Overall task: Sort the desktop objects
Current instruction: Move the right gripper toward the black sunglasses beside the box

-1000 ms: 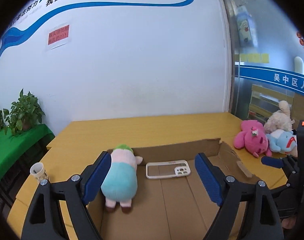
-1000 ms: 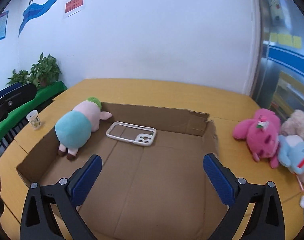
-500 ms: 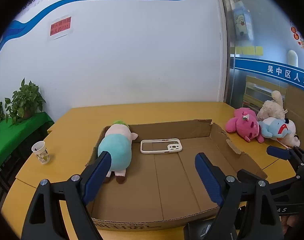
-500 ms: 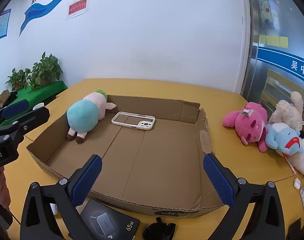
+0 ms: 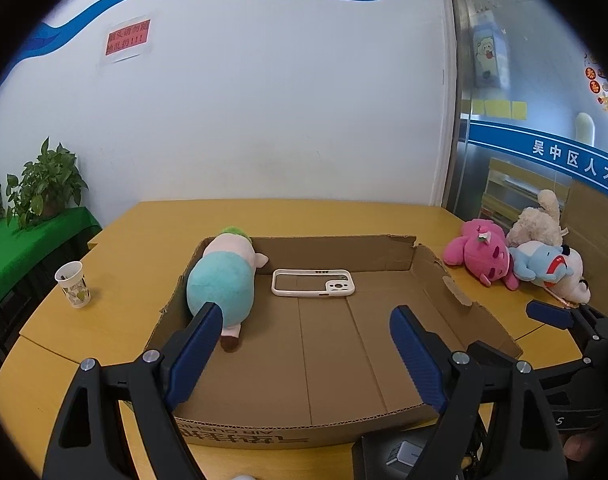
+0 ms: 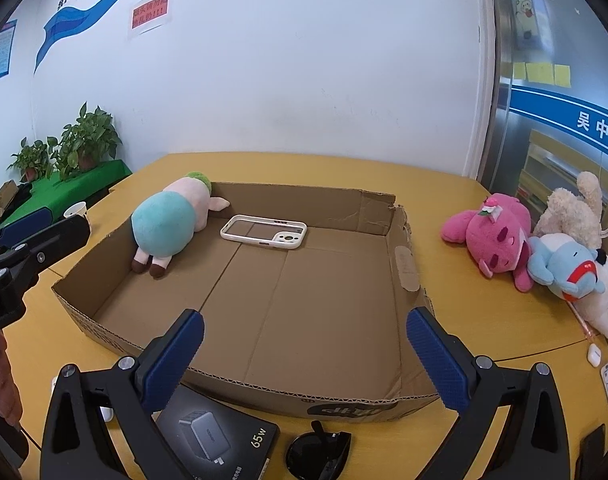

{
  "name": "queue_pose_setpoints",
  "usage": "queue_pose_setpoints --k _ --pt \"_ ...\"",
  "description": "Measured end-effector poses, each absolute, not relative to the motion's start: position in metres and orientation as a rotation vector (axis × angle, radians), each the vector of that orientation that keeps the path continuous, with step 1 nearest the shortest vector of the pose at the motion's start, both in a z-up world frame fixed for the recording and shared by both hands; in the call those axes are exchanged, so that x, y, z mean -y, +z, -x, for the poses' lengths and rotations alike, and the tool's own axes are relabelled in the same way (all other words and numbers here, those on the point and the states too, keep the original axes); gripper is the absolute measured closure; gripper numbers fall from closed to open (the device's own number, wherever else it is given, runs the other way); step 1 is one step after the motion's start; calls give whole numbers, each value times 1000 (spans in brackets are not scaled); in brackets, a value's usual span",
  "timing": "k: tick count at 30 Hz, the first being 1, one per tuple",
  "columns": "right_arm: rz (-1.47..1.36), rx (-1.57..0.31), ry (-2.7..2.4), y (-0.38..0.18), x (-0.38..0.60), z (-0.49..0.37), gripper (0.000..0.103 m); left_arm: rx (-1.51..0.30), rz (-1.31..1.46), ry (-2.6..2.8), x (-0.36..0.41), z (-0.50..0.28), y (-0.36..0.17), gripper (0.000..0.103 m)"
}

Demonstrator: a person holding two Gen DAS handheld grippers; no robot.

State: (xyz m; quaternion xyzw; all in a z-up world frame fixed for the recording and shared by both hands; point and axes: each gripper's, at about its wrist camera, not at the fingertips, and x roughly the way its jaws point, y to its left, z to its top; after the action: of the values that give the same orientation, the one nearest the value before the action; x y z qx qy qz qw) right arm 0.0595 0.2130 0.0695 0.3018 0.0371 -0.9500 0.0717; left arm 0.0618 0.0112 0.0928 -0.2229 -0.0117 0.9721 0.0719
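A shallow cardboard box [image 5: 331,360] [image 6: 264,312] lies on the yellow table. In it a teal and pink plush pig [image 5: 222,284] [image 6: 170,220] lies at the left and a white phone case [image 5: 312,283] [image 6: 264,231] at the back. My left gripper [image 5: 304,344] is open and empty above the box's near left part. My right gripper [image 6: 304,350] is open and empty above the box's front edge. A black 65W charger box [image 6: 216,444] and black sunglasses [image 6: 317,454] lie on the table in front of the box.
Pink, blue and cream plush toys [image 6: 543,248] [image 5: 519,256] lie on the table right of the box. A paper cup [image 5: 74,284] stands at the left. A white earbud case [image 6: 594,354] lies at the right edge. Potted plants [image 6: 76,144] stand on a green side table.
Both grippers have pulled back and up from inside the box. The whole box, the charger box and the sunglasses have come into view. Both stay open.
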Motion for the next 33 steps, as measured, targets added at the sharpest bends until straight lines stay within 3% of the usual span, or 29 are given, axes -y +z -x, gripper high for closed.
queue_pose_setpoints --k 33 --pt "-924 -93 -2835 56 -241 -77 0 65 826 2791 -25 -61 72 17"
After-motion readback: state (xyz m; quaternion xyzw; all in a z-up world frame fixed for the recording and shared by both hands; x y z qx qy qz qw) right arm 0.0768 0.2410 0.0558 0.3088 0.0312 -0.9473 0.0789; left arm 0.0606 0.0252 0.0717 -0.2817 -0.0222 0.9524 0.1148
